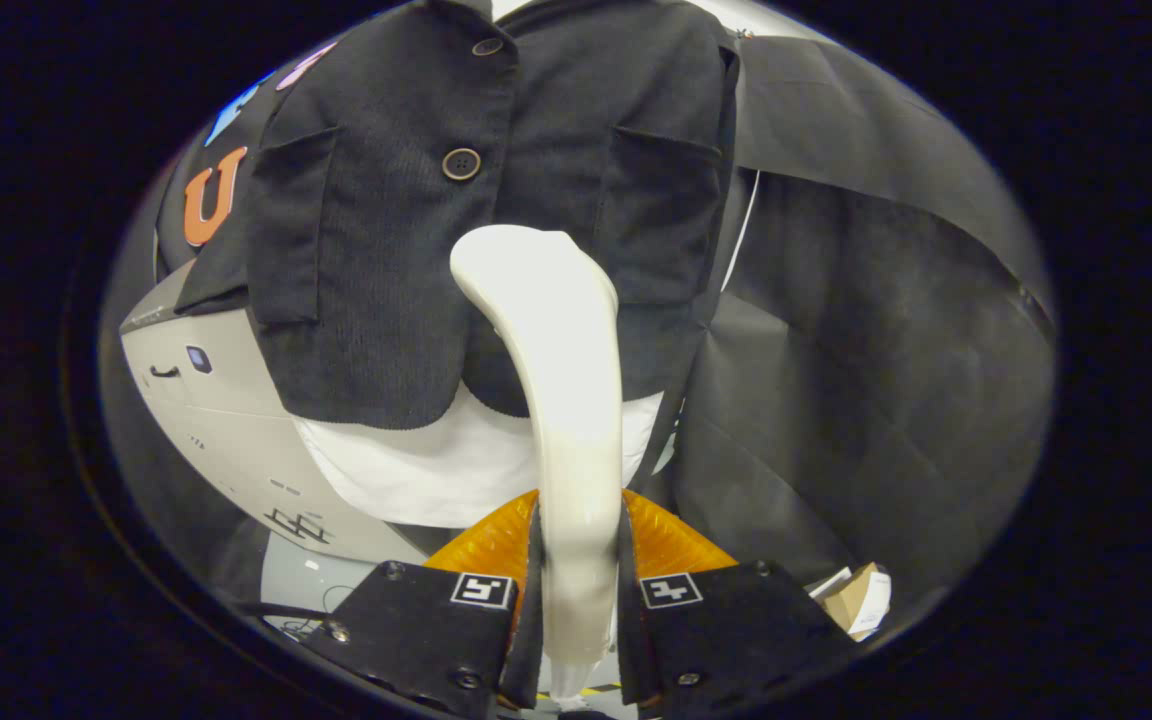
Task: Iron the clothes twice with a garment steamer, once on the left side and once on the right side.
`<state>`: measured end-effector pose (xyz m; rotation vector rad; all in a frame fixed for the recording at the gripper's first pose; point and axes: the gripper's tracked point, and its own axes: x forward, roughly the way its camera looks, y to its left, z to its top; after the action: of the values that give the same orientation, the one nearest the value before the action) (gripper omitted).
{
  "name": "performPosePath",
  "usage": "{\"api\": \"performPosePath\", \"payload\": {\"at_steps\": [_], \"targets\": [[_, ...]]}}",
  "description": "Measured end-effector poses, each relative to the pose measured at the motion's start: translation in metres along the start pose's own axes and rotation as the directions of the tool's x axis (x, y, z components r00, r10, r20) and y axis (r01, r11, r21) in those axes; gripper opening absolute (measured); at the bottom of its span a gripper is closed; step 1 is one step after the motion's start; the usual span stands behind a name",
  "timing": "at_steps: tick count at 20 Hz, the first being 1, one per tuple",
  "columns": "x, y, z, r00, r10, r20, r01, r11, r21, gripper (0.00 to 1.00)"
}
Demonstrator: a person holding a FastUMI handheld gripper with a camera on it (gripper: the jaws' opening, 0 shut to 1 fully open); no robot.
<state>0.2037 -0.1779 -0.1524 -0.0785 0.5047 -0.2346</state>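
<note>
Clamping steamer point(561, 400), hand-held gripper point(576, 590); steamer head hidden against jacket point(386, 250).

The garment steamer point(561, 400), clamped between both fingers of the gripper point(578, 590), hides its own face against the dark jacket point(386, 250), so whether the two touch cannot be told. The jacket's collar and shoulders run out of sight beyond the fingers. Markings on the pale panel point(226, 430) beside them are too small to tell.
</note>
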Motion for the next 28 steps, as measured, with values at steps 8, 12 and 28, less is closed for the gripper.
{"api": "performPosePath", "payload": {"at_steps": [8,12,28], "targets": [[-0.001,0.005,-0.003,0.995,0.097,-0.028,-0.095,0.993,0.063,0.33],[-0.003,0.003,-0.003,0.994,0.109,-0.021,-0.108,0.992,0.070,0.33],[-0.215,0.047,-0.032,0.982,0.094,0.161,-0.114,0.986,0.119,0.33]]}}
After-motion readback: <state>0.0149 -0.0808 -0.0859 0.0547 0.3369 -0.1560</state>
